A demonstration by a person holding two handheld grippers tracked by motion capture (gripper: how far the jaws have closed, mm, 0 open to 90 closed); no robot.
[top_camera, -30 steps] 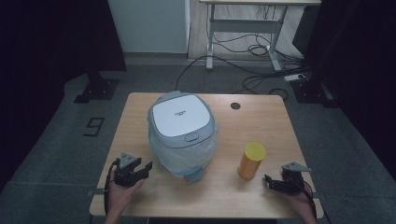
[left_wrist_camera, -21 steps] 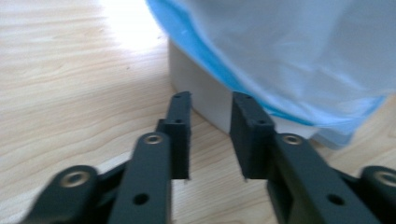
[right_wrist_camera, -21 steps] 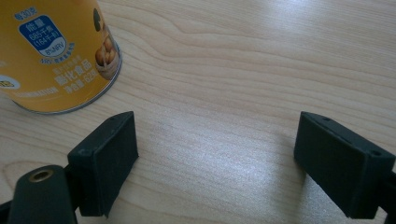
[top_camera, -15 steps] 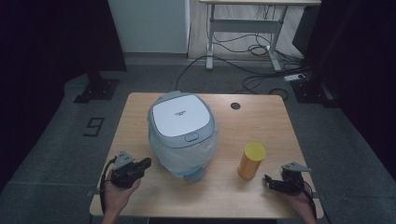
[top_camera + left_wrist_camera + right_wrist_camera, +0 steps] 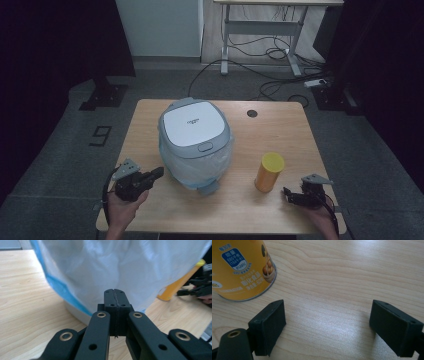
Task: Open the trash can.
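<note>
Fingers of left gripper [image 5: 115,305] closed, empty, facing bagged cooker [image 5: 196,140]; right gripper [image 5: 327,325] open beside yellow can [image 5: 240,270].

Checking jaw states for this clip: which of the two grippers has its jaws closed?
The left gripper: its black pads meet flat with nothing between them, pointing at the bagged rice cooker. The right gripper stands wide apart over bare table, beside the yellow can.

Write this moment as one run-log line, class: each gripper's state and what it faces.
left gripper: shut, empty, facing bagged bin | right gripper: open, empty, beside yellow can | table: bin, can upright
</note>
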